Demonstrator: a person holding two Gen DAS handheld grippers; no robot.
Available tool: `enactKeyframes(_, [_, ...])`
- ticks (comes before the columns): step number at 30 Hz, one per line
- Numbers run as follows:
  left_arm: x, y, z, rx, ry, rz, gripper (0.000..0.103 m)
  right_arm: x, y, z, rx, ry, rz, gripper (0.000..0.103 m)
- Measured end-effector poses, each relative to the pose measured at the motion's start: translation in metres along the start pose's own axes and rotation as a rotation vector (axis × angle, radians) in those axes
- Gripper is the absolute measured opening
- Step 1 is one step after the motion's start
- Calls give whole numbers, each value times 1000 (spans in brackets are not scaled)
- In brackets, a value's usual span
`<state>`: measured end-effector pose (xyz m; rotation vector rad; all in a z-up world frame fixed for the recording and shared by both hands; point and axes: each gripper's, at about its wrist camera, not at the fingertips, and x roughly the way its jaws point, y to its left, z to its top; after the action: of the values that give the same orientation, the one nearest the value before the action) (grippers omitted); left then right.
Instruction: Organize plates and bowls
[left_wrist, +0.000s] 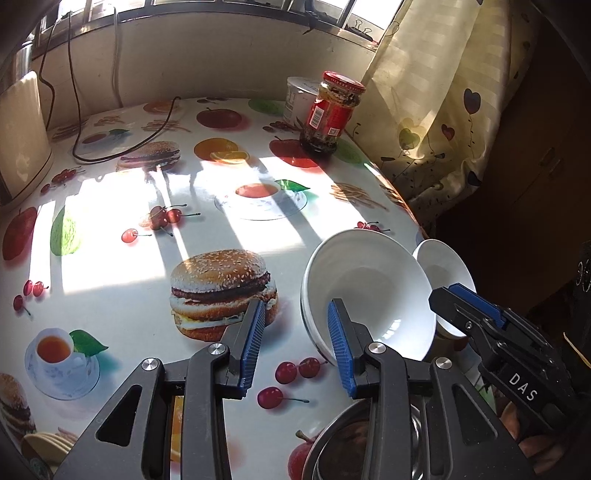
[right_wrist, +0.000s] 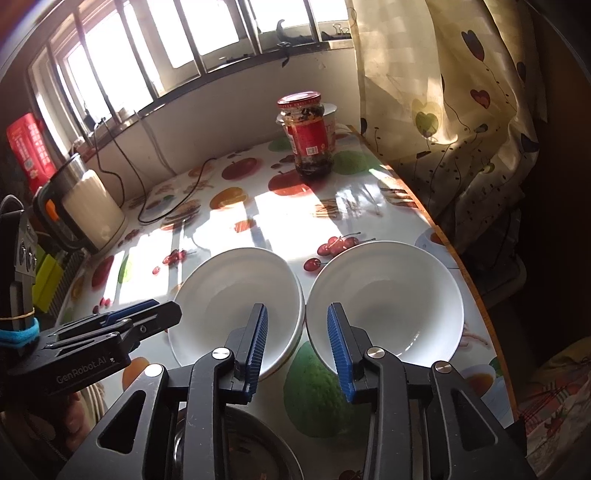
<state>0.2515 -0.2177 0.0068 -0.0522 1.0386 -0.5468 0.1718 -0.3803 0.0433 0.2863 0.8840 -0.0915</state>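
Two stacked white bowls (left_wrist: 369, 288) (right_wrist: 236, 306) sit on the fruit-print tablecloth, and a single white bowl (right_wrist: 388, 295) (left_wrist: 443, 266) stands just to their right by the table edge. My left gripper (left_wrist: 297, 343) (right_wrist: 162, 310) is open and straddles the stack's near rim; its right finger dips inside the top bowl and its left pad stands clear. My right gripper (right_wrist: 299, 343) (left_wrist: 454, 295) is open astride the single bowl's left rim, right finger inside, with a gap to its left pad. A steel dish (right_wrist: 240, 443) (left_wrist: 343, 443) lies under both grippers at the near edge.
A red-lidded sauce jar (right_wrist: 308, 136) (left_wrist: 330, 114) and a white tub (left_wrist: 299, 99) stand at the back right. A kettle (right_wrist: 85, 206) and a black cable (right_wrist: 166, 206) occupy the back left. The table's right edge (right_wrist: 461, 258) runs beside a curtain (right_wrist: 461, 110).
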Motion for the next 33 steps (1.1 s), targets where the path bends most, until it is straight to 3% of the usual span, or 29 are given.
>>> enactKeyframes(17, [11,5,2,-18,13,-20,30,17,6,3,-13,23,7,19])
enactKeyframes(28, [13,-5,2,23,11,-17,10,19,3,4,2,23,16,14])
enactKeyframes(33, [13,-6,2,32,8,-7,10,19,4,4,4,23,17,14])
